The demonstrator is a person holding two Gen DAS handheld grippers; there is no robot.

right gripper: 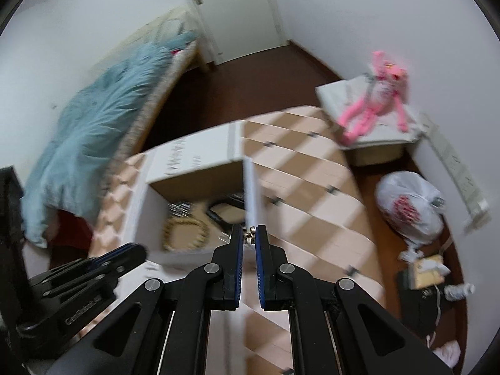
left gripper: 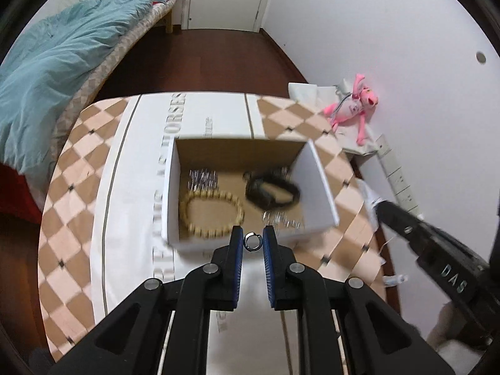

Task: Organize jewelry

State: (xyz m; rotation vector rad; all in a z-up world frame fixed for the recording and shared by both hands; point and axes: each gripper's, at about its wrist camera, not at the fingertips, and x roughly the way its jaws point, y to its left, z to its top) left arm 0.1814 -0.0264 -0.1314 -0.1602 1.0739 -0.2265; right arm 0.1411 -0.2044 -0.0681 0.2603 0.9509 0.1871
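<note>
Now, line by line:

Left claw [left gripper: 253, 242]: pinching a small silver ring [left gripper: 253, 241] between the blue pads, held upright just at the near wall of the box; likely gripped at the tips so it can drop cleanly once over the opening.

Right claw [right gripper: 249, 237]: nearly pressed together on a tiny gold-coloured piece [right gripper: 249, 235], possibly an ear stud, too small to tell; hovering above the right wall of the box, seemingly waiting its turn.

Box [left gripper: 175, 187]: white outside, brown inside, open on top, resting on the checked cloth of the surface [left gripper: 78, 162]; serves as the collecting place.

Already inside: a beaded bracelet [left gripper: 212, 215] at near left, a black band [left gripper: 272, 192] at far right, small silver pieces [left gripper: 203, 178] at far left and others [left gripper: 281, 217] at near right, lying apart, probably so nothing tangles.

Stage, judged: well along, with two small items not yet put in.

Risk: both pieces tiny and held only at the tips; a slip near the wall could send one onto the cloth outside.
</note>
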